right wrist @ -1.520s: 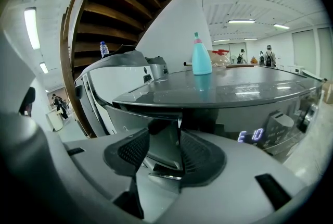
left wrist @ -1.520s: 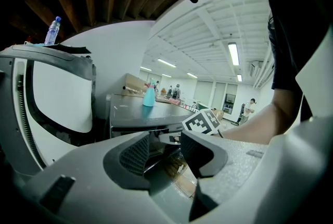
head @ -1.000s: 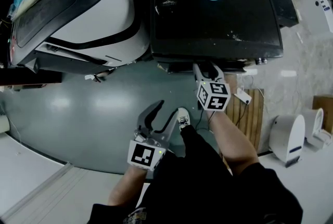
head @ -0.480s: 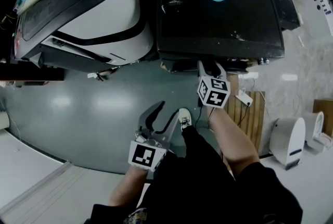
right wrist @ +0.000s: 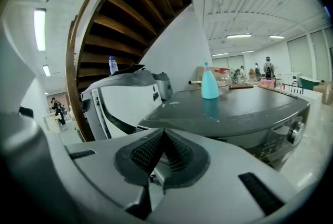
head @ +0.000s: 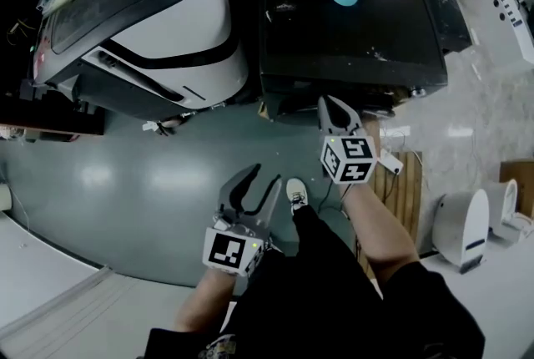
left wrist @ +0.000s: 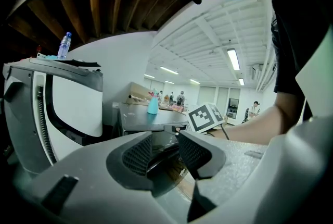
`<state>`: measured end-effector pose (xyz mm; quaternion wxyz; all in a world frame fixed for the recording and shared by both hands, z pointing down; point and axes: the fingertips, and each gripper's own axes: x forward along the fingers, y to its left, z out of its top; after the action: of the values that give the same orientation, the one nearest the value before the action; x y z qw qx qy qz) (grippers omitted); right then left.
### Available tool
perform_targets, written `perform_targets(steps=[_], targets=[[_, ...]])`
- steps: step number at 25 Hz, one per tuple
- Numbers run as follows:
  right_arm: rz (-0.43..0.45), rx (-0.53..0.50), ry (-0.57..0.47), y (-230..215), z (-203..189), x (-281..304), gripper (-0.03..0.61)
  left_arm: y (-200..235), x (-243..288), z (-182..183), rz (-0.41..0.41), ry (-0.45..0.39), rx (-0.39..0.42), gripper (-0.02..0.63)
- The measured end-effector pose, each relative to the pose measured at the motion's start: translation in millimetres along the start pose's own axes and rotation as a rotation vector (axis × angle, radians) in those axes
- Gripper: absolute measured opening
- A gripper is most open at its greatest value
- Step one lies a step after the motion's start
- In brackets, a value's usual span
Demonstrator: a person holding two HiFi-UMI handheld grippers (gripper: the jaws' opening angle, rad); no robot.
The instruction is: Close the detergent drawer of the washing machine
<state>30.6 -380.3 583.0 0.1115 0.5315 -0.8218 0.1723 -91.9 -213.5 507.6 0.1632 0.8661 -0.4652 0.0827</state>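
Right hand-held gripper (head: 335,107): jaws pressed together, empty, just at near front edge of dark grey flat-topped washing machine (head: 350,23) (its detergent drawer not discernible). Left hand-held gripper (head: 260,179): jaws wide, closing, empty, above grey floor (head: 150,174).

Floor's a glossy grey-green floor (head: 125,174), shiny enough to throw back the ceiling lamps as soft white blobs. Off to the right it switches to pale marble-look tiles (head: 492,90). A slatted wooden board (head: 409,199) lies flat on the ground near that seam. Up top on one side you get the underside of a curved staircase (right wrist: 130,12) with dark wooden beams, right against a plain white wall (left wrist: 125,61). The ceiling (left wrist: 208,35) beyond is white and ribbed, with long tube lights (left wrist: 232,59) switched on. Further back it opens into a big bright hall.
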Motion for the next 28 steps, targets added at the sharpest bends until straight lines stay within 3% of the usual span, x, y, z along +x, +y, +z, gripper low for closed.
perform_targets(steps=[8, 16, 19, 28], targets=[[0.174, -0.035, -0.085, 101, 29, -77, -0.002, 1, -90, 16, 0.065, -0.074, 0.046, 0.005], [0.298, -0.091, -0.183, 203, 48, -167, -0.002, -4, -187, 23, 0.092, -0.133, 0.078, 0.003], [0.313, -0.11, -0.206, 237, 48, -200, -0.002, -6, -222, 26, 0.088, -0.187, 0.095, 0.003], [0.342, -0.185, -0.213, 305, 29, -284, -0.002, -13, -293, 15, 0.092, -0.216, 0.08, 0.003]])
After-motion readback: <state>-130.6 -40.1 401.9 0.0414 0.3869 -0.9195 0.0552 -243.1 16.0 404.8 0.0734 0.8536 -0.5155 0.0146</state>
